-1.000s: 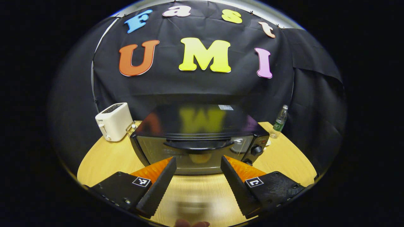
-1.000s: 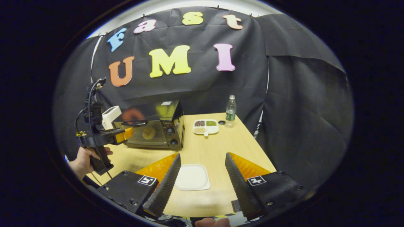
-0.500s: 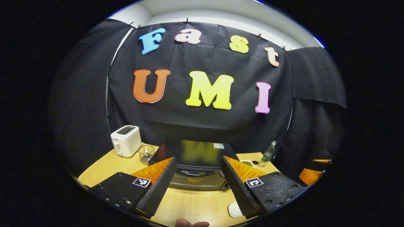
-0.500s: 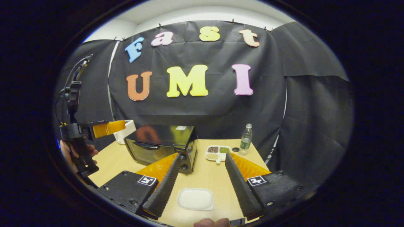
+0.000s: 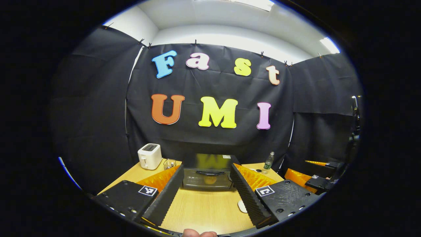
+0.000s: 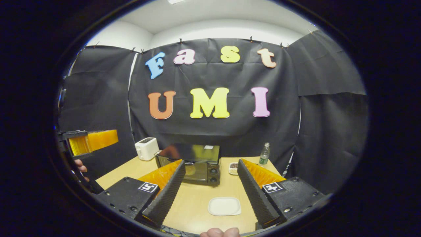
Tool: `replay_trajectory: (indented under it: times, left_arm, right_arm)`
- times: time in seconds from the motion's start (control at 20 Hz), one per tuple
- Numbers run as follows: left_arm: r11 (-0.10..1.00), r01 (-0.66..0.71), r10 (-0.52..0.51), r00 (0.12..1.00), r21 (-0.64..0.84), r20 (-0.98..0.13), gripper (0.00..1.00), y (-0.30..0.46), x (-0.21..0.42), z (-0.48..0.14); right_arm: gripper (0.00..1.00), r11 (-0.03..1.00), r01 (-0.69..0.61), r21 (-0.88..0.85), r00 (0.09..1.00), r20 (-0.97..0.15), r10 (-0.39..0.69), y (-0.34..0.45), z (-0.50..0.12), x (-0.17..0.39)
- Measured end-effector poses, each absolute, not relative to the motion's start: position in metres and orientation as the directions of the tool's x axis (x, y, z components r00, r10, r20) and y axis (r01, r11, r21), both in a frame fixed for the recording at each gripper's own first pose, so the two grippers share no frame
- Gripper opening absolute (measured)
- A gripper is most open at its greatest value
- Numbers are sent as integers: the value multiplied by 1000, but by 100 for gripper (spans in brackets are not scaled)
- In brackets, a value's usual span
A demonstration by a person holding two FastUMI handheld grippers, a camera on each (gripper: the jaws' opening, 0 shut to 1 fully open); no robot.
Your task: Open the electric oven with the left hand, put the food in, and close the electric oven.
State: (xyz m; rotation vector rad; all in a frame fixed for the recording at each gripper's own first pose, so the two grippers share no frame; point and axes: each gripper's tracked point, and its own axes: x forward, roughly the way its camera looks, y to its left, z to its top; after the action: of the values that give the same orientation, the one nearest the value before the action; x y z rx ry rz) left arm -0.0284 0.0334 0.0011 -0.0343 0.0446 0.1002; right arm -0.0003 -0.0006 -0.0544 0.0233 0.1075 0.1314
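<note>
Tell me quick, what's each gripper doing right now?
Left gripper: open, holding nothing.
Right gripper: open, holding nothing.

White toaster point(image 5: 149, 156) on wooden table point(image 5: 204, 210), at table's 10 o'clock, upright. Small clear wire basket point(image 5: 169, 163) just beside toaster, at its 3 o'clock. Plastic bottle point(image 6: 263, 153) upright at table's 1 o'clock. Divided snack tray point(image 6: 233, 167) near bottle, at its 8 o'clock. Empty white plate point(image 6: 224, 206) flat at table's 6 o'clock.

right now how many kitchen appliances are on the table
2. The white toaster stands at the table's back left. The electric oven, its door closed, sits just right of it near the middle. More could be hidden behind the gripper fingers.
</note>
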Motion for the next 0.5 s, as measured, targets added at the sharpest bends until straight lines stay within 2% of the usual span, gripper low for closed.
replay_trajectory:
  times: [0.25, 0.5]
  left_arm:
    - [993, -117, 115, 992, -36, -41, 93, 39, -103, -5]
    - [993, -115, 113, 992, -40, -54, 93, 37, -144, -14]
  right_arm:
    - [100, 989, -145, 28, 985, -90, 147, 28, -52, -73]
    - [100, 984, -177, 11, 979, -104, 177, 48, -56, -114]
